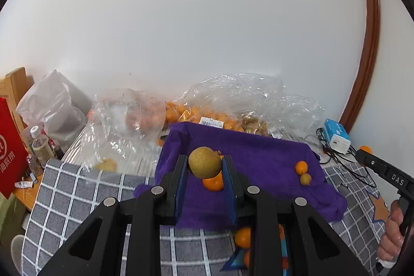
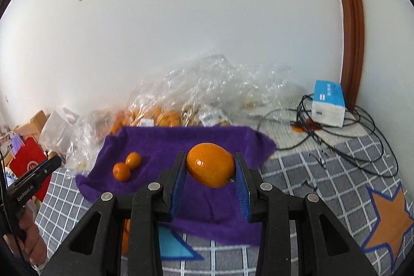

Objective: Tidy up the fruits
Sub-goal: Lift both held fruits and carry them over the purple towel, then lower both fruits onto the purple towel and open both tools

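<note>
The left gripper (image 1: 205, 167) has its jaws clamped on a round, brownish-green fruit (image 1: 204, 162) with a rough, speckled skin, held above the purple towel (image 1: 258, 154). Under it on the towel lies an orange (image 1: 213, 183), partly hidden. The right gripper (image 2: 211, 167) has its jaws clamped on a large orange (image 2: 210, 164), glossy and slightly oval, also above the towel. Two small oranges (image 2: 126, 166) sit touching each other on the towel's left part in the right wrist view. Behind the towel, clear plastic bags (image 2: 196, 100) hold more orange fruit. The towel lies on a grey checked blanket (image 2: 323, 180).
</note>
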{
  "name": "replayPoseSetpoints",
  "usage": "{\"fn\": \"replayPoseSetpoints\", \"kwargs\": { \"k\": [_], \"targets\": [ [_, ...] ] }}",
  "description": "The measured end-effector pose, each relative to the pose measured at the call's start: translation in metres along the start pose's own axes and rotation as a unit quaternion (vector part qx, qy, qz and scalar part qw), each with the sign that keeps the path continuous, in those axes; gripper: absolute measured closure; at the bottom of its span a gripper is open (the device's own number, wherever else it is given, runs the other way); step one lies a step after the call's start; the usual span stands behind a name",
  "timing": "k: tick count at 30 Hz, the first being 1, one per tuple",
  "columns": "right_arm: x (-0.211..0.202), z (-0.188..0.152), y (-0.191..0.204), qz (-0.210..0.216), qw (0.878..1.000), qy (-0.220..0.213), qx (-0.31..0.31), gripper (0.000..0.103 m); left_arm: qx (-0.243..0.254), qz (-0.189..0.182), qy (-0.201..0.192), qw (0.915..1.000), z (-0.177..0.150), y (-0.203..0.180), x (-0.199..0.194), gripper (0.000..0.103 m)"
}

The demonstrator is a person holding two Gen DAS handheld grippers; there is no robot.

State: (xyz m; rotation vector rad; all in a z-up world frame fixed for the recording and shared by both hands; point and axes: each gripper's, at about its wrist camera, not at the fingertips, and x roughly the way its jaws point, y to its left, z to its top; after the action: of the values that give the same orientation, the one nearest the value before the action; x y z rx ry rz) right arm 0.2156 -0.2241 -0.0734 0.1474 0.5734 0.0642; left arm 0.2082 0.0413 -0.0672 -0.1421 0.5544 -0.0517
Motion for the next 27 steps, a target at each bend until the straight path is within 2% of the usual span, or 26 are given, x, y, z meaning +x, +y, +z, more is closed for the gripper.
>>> {"fn": "replayPoseSetpoints", "kwargs": {
  "k": [5,11,14,19,25,27],
  "targets": [
    [0.027,0.002,-0.004,-0.012,1.0,0.004,-0.004,0.067,0.009,0.014,0.009,0.9998,0.003,-0.008,0.031,0.078],
    [0.07,-0.019,-0.017,-0.016,0.999,0.035,0.001,0.067,0.003,0.033,0.042,0.9986,-0.014,0.002,0.079,0.078],
    [0.078,-0.026,-0.022,-0.02,0.999,0.047,0.006,0.067,-0.015,0.032,0.052,0.998,-0.023,0.011,0.09,0.078],
    [0.086,-0.032,-0.021,-0.006,0.998,0.061,0.007,0.067,0.001,0.029,0.064,0.9975,-0.029,0.008,0.097,0.078],
    [0.104,-0.045,-0.015,-0.012,0.996,0.09,-0.016,0.067,0.006,0.05,0.091,0.9946,-0.034,0.005,0.109,0.078],
    [0.106,-0.048,-0.016,-0.01,0.995,0.095,-0.013,0.067,0.003,0.045,0.096,0.9943,-0.034,0.005,0.111,0.078]
  ]
}}
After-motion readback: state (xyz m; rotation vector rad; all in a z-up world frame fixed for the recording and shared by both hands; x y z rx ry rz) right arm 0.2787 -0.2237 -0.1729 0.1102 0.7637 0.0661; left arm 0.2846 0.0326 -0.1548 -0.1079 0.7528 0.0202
